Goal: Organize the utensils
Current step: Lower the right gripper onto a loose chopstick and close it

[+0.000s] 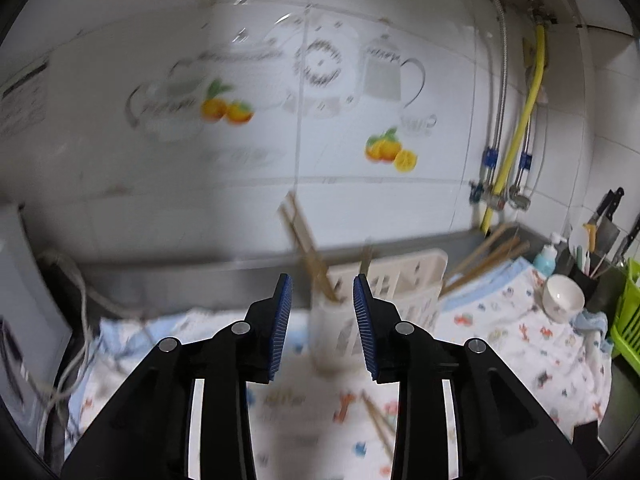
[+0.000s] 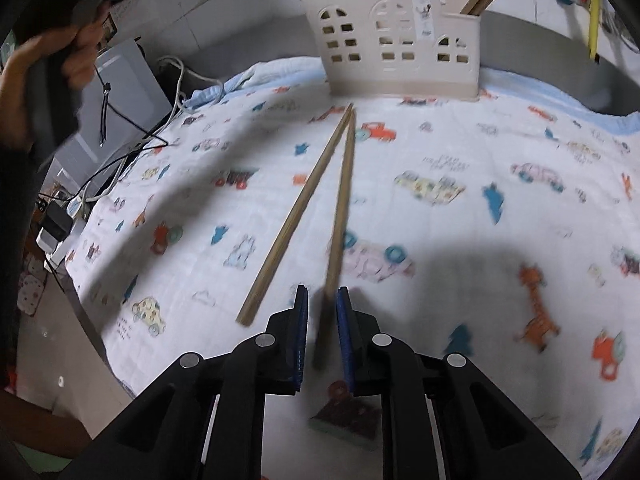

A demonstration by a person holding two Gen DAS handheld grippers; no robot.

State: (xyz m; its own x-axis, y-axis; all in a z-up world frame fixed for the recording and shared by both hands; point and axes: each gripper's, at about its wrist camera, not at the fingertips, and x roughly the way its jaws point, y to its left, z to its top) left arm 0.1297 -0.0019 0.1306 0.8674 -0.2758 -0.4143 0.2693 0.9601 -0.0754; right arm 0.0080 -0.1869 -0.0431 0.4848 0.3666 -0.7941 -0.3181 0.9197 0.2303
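Note:
Two wooden chopsticks lie on the patterned cloth in the right wrist view. The right chopstick (image 2: pixel 340 216) has its near end between the pads of my right gripper (image 2: pixel 322 300), whose jaws stand narrowly apart around it without clearly touching it. The left chopstick (image 2: pixel 296 216) lies free beside it. A beige plastic utensil holder (image 2: pixel 392 52) stands at the far end, with chopsticks standing in it. My left gripper (image 1: pixel 322 292) is open and empty, raised in front of the holder (image 1: pixel 384 292); that view is blurred. Chopsticks (image 1: pixel 304 240) stick up from the holder.
A white cup (image 1: pixel 562 298), a green basket (image 1: pixel 628 312), a knife rack (image 1: pixel 604 220) and a soap bottle (image 1: pixel 546 256) stand at the right. Cables (image 2: pixel 132 140) and a white appliance (image 2: pixel 124 92) lie left of the cloth. The tiled wall (image 1: pixel 320 120) is behind.

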